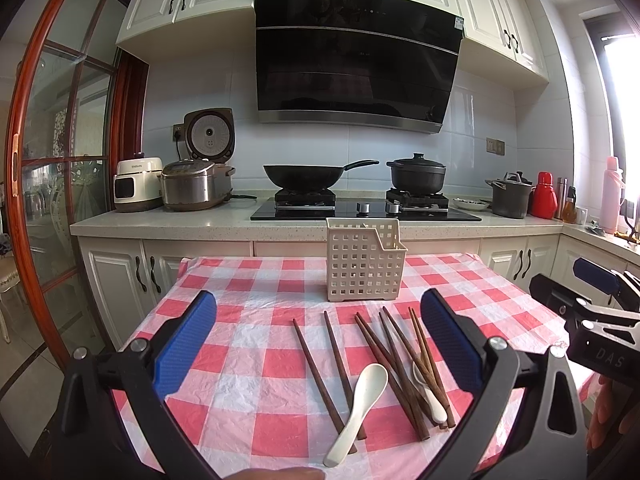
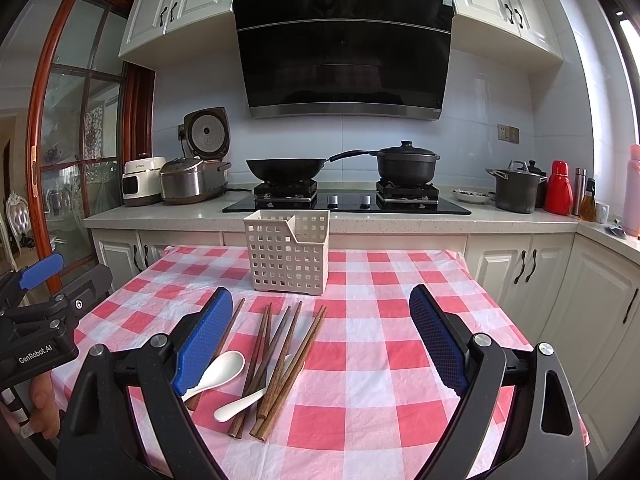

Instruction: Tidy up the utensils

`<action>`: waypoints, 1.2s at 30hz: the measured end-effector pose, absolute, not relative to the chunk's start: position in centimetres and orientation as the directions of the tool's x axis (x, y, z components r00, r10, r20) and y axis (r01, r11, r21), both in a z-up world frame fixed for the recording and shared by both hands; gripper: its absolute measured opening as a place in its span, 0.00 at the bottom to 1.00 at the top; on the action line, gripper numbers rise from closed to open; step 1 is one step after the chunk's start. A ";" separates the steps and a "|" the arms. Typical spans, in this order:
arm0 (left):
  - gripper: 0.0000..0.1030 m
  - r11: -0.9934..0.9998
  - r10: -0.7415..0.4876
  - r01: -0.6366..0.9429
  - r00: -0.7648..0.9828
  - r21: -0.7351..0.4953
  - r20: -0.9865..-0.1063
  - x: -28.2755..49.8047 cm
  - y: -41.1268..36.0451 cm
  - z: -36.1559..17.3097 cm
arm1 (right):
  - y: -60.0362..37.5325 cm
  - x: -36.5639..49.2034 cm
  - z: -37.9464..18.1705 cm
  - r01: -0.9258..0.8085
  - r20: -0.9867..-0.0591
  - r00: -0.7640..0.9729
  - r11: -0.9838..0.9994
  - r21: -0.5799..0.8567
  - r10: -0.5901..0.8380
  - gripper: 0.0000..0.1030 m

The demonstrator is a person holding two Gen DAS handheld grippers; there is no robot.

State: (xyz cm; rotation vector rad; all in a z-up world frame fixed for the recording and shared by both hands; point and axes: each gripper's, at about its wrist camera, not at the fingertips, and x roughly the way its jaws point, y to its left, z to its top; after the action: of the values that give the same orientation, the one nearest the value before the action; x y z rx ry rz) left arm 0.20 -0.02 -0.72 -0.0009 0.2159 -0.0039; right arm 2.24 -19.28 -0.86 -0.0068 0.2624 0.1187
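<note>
Several brown wooden chopsticks (image 1: 400,364) (image 2: 280,360) lie on the red-and-white checked tablecloth (image 1: 248,392) (image 2: 380,380), with two white spoons (image 1: 360,408) (image 2: 218,372) among them; the second spoon (image 1: 430,394) (image 2: 244,402) lies partly under the chopsticks. A cream perforated holder (image 1: 362,266) (image 2: 288,256) stands upright behind them. My left gripper (image 1: 320,344) is open and empty above the utensils. My right gripper (image 2: 322,344) is open and empty, its left finger (image 2: 204,344) over a chopstick and a spoon.
Behind the table runs a kitchen counter (image 1: 200,220) with a stove, a black wok (image 1: 304,178), a lidded pot (image 1: 418,176), rice cookers (image 1: 196,188) and bottles (image 2: 558,194). A glass door (image 1: 60,160) stands at left. Each gripper shows in the other's view, the right (image 1: 592,312) and the left (image 2: 44,312).
</note>
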 end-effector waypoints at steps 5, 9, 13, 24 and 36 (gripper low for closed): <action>0.96 1.000 -0.005 0.004 0.976 -0.003 -0.216 0.2 0.0 -0.8 | -19.3 2.3 -0.9 -0.119 -0.263 0.958 0.993 0.007 0.116 0.82; 0.96 1.000 -0.004 0.003 0.977 -0.005 -0.215 0.2 0.1 -0.7 | -19.3 2.4 -0.9 -0.119 -0.262 0.958 0.993 0.009 0.117 0.82; 0.96 1.000 -0.005 0.004 0.976 -0.007 -0.216 0.1 0.1 -0.8 | -19.4 2.3 -1.0 -0.120 -0.265 0.957 0.993 0.009 0.118 0.82; 0.96 1.000 -0.006 0.004 0.976 -0.009 -0.217 0.1 0.1 -0.9 | -19.3 2.3 -1.1 -0.120 -0.267 0.956 0.993 0.012 0.119 0.82; 0.96 1.000 -0.006 0.005 0.974 -0.009 -0.224 0.0 0.0 -1.0 | -19.2 2.2 -1.2 -0.120 -0.273 0.955 0.993 0.016 0.120 0.82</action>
State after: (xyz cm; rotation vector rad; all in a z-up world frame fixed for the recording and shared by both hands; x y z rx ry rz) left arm 0.00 0.05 -1.00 -0.0082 0.2263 -0.0056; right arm 2.20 -19.19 -1.18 -0.0012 0.2769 0.1218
